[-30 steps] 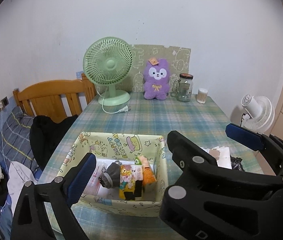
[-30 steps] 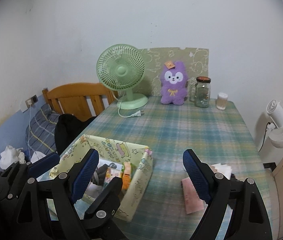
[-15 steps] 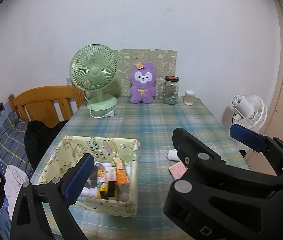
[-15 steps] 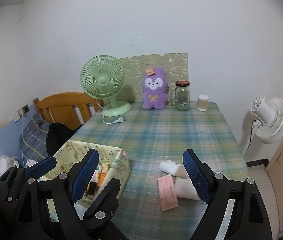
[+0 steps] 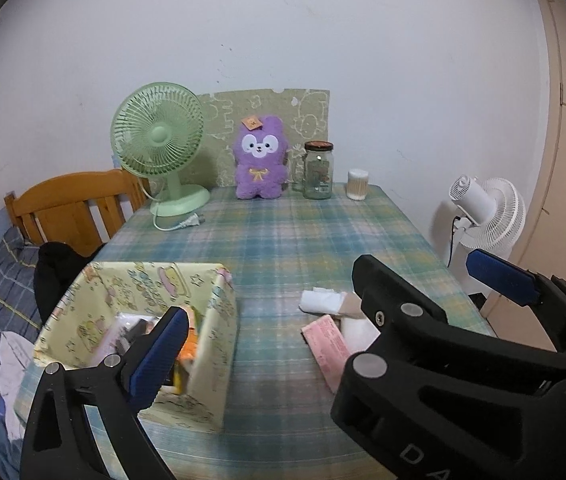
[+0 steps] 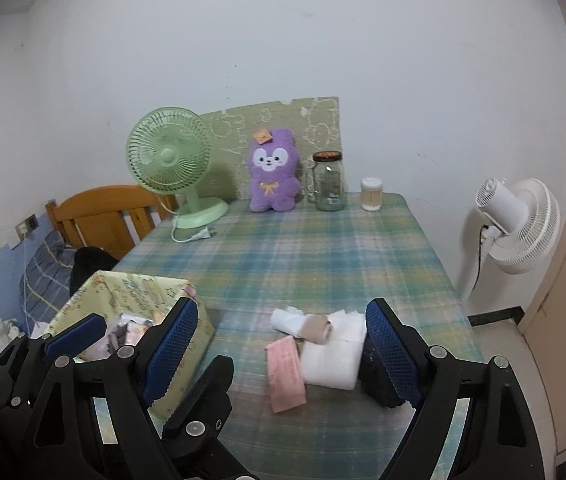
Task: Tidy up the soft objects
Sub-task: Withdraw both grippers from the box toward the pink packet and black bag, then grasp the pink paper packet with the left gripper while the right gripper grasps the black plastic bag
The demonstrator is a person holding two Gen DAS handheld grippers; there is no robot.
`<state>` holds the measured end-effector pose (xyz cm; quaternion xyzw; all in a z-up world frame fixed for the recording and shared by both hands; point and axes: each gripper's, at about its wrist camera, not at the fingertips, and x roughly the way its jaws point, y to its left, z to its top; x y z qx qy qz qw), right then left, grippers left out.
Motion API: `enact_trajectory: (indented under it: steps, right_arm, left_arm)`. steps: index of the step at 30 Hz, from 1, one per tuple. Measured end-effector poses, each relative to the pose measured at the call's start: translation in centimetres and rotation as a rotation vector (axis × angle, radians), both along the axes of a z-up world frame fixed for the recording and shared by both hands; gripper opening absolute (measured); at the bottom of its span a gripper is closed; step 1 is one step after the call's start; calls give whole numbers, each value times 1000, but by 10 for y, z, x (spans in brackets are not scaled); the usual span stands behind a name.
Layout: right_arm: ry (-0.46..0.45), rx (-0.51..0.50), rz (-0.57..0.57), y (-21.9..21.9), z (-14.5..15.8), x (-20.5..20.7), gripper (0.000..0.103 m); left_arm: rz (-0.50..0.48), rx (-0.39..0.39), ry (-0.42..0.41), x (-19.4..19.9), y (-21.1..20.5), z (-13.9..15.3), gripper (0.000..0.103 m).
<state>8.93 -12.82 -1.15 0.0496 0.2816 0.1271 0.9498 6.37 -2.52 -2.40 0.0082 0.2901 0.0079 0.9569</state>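
Left wrist view: left claw (image 5: 323, 312) spread wide, holding nothing, raised above the near edge of the plaid surface (image 5: 303, 236). One pad over the yellow fabric box (image 5: 203, 360), the other far out to the right, probably kept wide to be ready for a bulky cloth. Box at the near left, already loaded with small packets and soft bits (contents too cramped to name), likely set there as the collecting bin within easy reach. Loose pile just right of the box: white rolled cloth (image 5: 319, 300), pink flat pack (image 5: 325, 340), partly hidden behind the black frame of the right claw.

Right wrist view: right claw (image 6: 283, 344) also fully spread and empty, bracketing the pile from above, not touching. Folded white towel (image 6: 333, 356) in the middle, pink pack (image 6: 285, 372) against its left edge, beige roll (image 6: 315, 328) and white roll (image 6: 287, 318) lying behind it, a dark bundle (image 6: 379, 380) beside the right pad. Purple plush (image 6: 273, 172) upright at the far wall, between green fan (image 6: 169, 160) and glass jar (image 6: 329, 180) (apparently display, well apart from the work). Likely next: descent onto the pile, then transfer to the box.
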Motion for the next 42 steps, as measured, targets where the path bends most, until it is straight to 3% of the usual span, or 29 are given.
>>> enact_trajectory:
  steps: [9,14,29,36,42]
  right_arm:
    - [18,0,-31,-19,-21,5,89]
    - [29,4,-44,-27,-31,11,89]
    - [143,-8,-71,-37,-75,41,89]
    - [194,-5,-87,-40,-94,56,89]
    - [219,-10,-99,-43,-105,68,88]
  left_arm:
    - [-52,-17,25,11,-18,-20,100]
    - [-32,-14,28,20,-24,-31,99]
    - [-38,-41,174,57,-30,-75,88]
    - [-39,-55,228,72,-32,-94,88]
    - [-12,-18,260,82,-33,-110,84]
